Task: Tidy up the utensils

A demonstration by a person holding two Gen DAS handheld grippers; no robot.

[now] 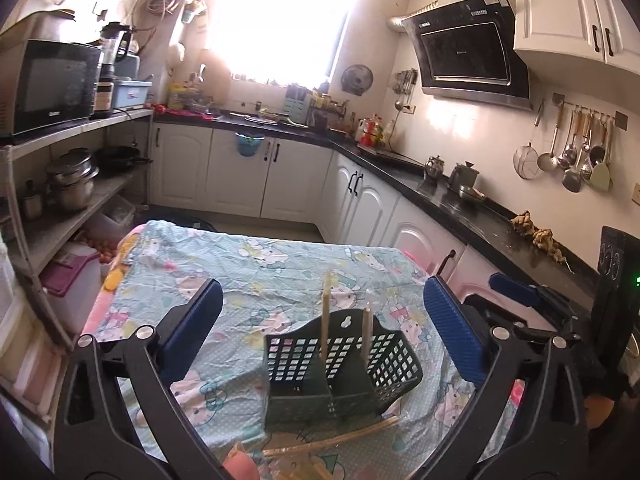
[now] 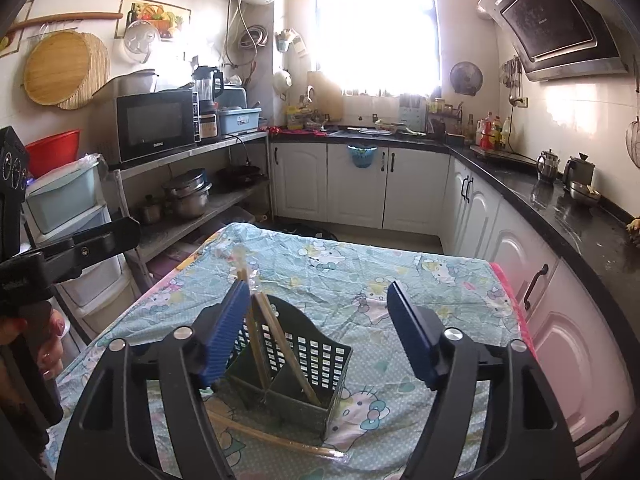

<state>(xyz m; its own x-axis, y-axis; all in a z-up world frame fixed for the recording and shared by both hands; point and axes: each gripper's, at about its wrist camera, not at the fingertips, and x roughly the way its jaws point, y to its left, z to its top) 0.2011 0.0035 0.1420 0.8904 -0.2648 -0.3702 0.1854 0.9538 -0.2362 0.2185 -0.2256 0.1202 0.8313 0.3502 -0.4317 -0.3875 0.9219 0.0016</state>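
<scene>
On the cloth-covered table stands the green utensil basket, two chopsticks upright inside, presumably just dropped; more chopsticks lie before it. Left gripper and right gripper hover with jaws apart, holding nothing.

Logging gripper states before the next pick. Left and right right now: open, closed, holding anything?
Left gripper: open, holding nothing; the basket stands ahead of it.
Right gripper: open, holding nothing; the chopsticks stand in the basket.
</scene>
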